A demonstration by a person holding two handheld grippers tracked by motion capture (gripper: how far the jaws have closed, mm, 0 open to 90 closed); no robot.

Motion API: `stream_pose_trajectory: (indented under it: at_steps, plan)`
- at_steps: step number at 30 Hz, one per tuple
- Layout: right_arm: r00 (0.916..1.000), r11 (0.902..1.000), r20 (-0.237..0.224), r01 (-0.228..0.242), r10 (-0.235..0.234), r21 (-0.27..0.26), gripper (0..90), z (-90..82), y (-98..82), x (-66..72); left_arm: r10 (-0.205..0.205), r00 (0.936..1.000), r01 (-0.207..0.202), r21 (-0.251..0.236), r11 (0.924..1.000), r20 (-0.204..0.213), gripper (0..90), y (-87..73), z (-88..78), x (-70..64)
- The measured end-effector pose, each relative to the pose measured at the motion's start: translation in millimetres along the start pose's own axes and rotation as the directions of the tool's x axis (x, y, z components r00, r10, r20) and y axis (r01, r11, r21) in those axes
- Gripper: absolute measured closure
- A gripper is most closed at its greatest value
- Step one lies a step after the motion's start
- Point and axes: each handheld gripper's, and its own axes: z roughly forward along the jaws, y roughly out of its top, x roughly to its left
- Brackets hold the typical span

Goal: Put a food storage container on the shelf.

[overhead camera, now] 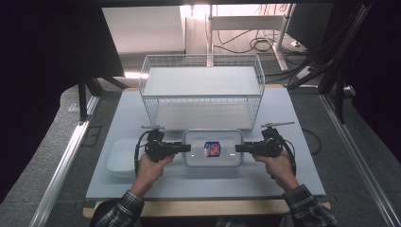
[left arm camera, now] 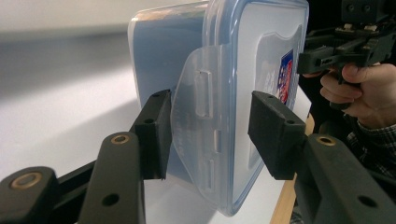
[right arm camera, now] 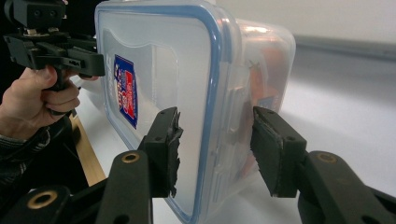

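Gripping: you have both grippers at the short ends of the clear container (overhead camera: pixel 213 148), one at each end.
Left gripper (overhead camera: pixel 187 148): your jaws stand about half apart and straddle the left end latch flap (left arm camera: pixel 198 105). One pad touches the outer face of the flap; the other pad sits just beside the lid's top face, and I cannot tell if it presses.
Right gripper (overhead camera: pixel 238 148): your jaws are about half apart around the right end of the container, lid side on one pad, body side on the other. Both pads look just off or barely at the plastic; contact cannot be told for sure.
Container: it lies flat on the bench (overhead camera: pixel 198 187), near your edge, between your two hands, just in front of the wire basket (overhead camera: pixel 203 90).
Lid: its blue-rimmed lid (right arm camera: pixel 159 56) is on, with a red and blue sticker (overhead camera: pixel 212 149) on top.
Contents: something orange shows through the wall in the right gripper view, too blurred to name.
Beside it: a white tray (overhead camera: pixel 122 158) rests left of your left hand (overhead camera: pixel 150 170).
Right hand (overhead camera: pixel 279 165): it holds its gripper level, pointing inward at the container.
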Motion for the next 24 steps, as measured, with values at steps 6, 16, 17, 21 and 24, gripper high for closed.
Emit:
stream_pose_trajectory:
  at_steps: [6, 16, 17, 21, 24]
  plan:
    - [0.9992, 0.9988, 0.002, 0.040, -0.040, -0.030, 53.4, -6.6, 13.6, 11.0, 0.031, 0.9995, -0.032, -0.015, 0.9994, -0.008, 50.9, 14.5, -12.0, -8.6]
    - [0.9958, 0.9927, 0.001, 0.091, -0.091, -0.079, 53.3, -18.3, 48.0, 30.7, 0.088, 0.9955, -0.090, -0.057, 0.9944, -0.037, 50.7, 51.0, -37.5, -27.2]
    - [0.9955, 0.9921, 0.001, 0.094, -0.094, -0.083, 53.3, -19.5, 52.1, 32.9, 0.092, 0.9950, -0.095, -0.062, 0.9936, -0.039, 50.7, 54.7, -40.3, -28.6]
    - [0.9946, 0.9901, -0.003, 0.102, -0.103, -0.096, 53.3, -22.6, 68.0, 40.7, 0.103, 0.9936, -0.106, -0.082, 0.9909, -0.047, 50.7, 68.1, -50.9, -33.8]
    - [0.9934, 0.9879, -0.005, 0.114, -0.115, -0.105, 53.3, -24.0, 79.7, 45.7, 0.103, 0.9934, -0.107, -0.094, 0.9898, -0.051, 50.7, 77.8, -57.6, -36.3]
